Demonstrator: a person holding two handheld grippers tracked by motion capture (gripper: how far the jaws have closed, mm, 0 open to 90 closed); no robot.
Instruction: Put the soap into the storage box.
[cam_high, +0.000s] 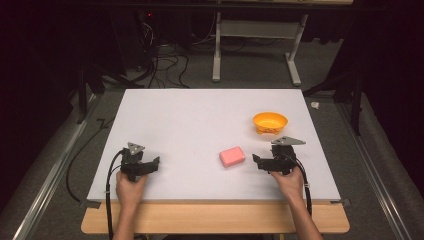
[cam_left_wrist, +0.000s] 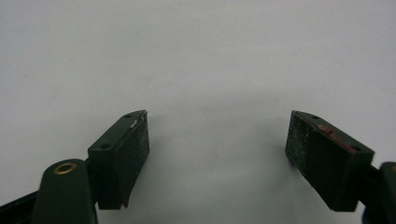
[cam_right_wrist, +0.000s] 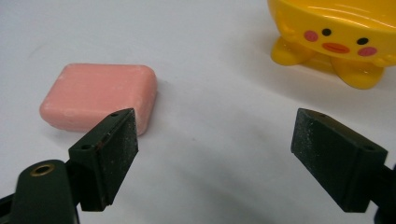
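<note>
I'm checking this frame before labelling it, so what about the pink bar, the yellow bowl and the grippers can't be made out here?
- Pink bar: near left corner hidden behind a jaw, right gripper view.
- Yellow bowl: top cut by the edge, right gripper view; its inside is too small in the high view.
- Left gripper: body out of frame.

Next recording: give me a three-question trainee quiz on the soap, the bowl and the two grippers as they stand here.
1. True or false: the right gripper is shut on the pink soap bar.
2. Which thing stands farther from the person: A) the soap bar, B) the yellow bowl?
3. Fill in: the left gripper is open over the bare white ____.

Key:
1. False; its jaws are open, and the soap lies apart on the table.
2. B.
3. table.
</note>
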